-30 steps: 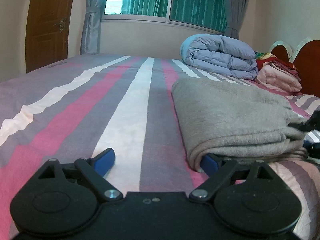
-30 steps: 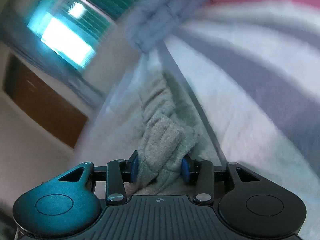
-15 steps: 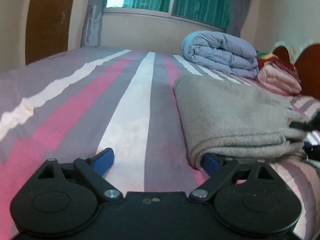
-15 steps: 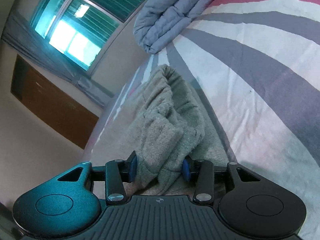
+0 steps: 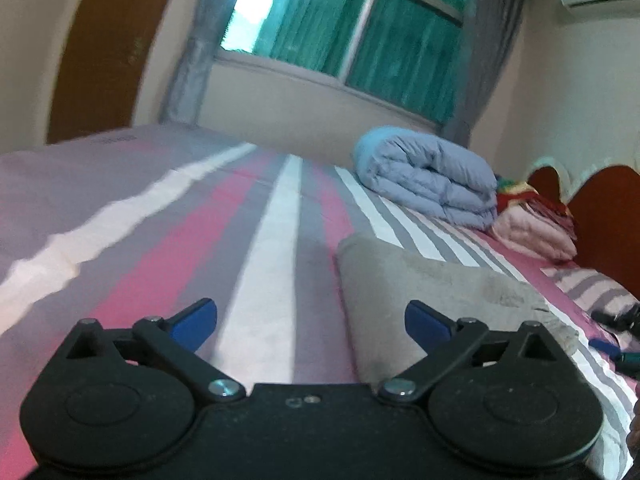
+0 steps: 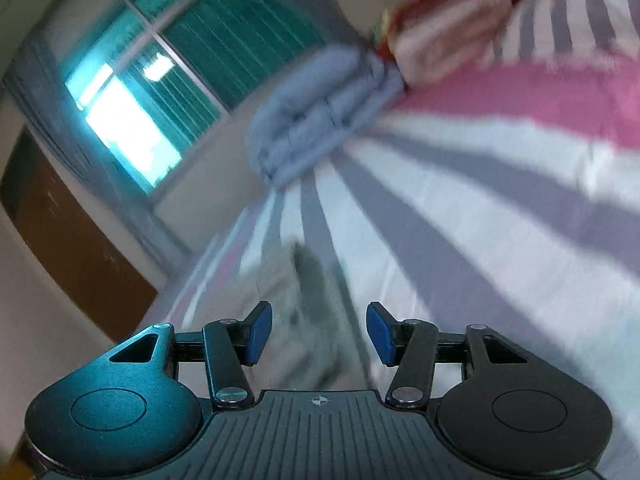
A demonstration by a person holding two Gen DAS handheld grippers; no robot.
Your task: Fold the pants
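Observation:
The grey fleece pants lie folded in a flat stack on the striped bed. In the left wrist view my left gripper hovers over their near left corner. Its jaws are opening wide, with only that corner and bare sheet below them. Its right pad hangs above the fabric without touching it. In the blurred right wrist view the pants lie beyond and below my right gripper. Its jaws are opening, and neither blue pad presses on the cloth. Part of the right gripper shows past the stack.
The bed sheet has pink, grey and white stripes. A rolled blue-grey duvet and a pink blanket lie at the far end by the red-brown headboard. A window and a brown door are behind.
The right gripper has let go of the bunched grey fabric, widened and drawn back upward. The left gripper has risen, its right finger has come out from the fold and its jaws have spread.

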